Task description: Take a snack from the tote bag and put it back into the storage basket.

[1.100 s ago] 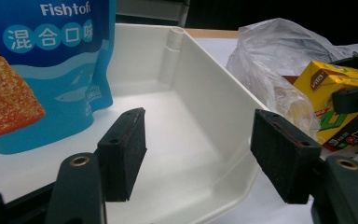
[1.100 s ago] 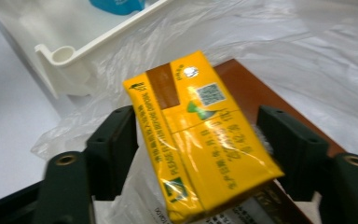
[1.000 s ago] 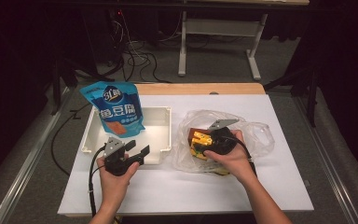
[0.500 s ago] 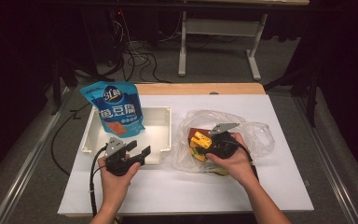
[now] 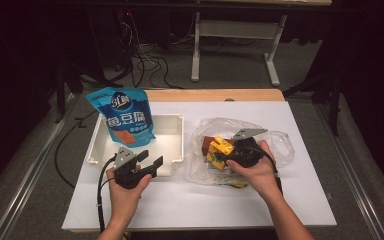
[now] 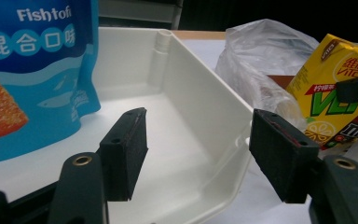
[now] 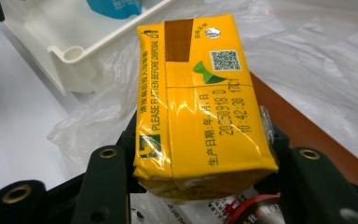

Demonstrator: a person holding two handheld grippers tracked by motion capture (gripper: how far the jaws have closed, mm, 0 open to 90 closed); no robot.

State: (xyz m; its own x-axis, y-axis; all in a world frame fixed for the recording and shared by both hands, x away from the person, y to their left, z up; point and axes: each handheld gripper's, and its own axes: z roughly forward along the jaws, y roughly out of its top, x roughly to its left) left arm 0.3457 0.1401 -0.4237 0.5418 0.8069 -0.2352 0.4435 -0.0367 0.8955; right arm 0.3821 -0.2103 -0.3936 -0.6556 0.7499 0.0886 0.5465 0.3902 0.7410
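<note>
The right tool (image 5: 226,152) is seen from above inside a clear bag (image 5: 280,145) on the white surface (image 5: 190,200), clamped on a yellow carton (image 5: 221,146); its jaws have just been closing onto the carton's sides. In the right gripper view the carton (image 7: 200,107) is shown close, held between the two black jaws, with its printed back, a date stamp and a code square legible, details lost from above. A brown box (image 7: 303,126) lies beneath it, and a red-rimmed item at the bottom edge cannot be identified.

The left tool (image 5: 150,162) is held over the near rim of a white tray (image 5: 172,125), jaws apart with nothing between them. In the left gripper view the tray's bare floor (image 6: 191,116) is seen between the pads (image 6: 126,154), and the carton's front face (image 6: 340,88) is shown at the right, its green lettering partly crossed by a dark jaw of the other tool.

A blue pouch (image 5: 126,117) stands in the tray's far left part, leaning on its wall; English wording is readable on it in the left gripper view (image 6: 32,70). The crumpled bag (image 6: 265,56) lies just beside the tray's right wall, between the tray and the carton.
</note>
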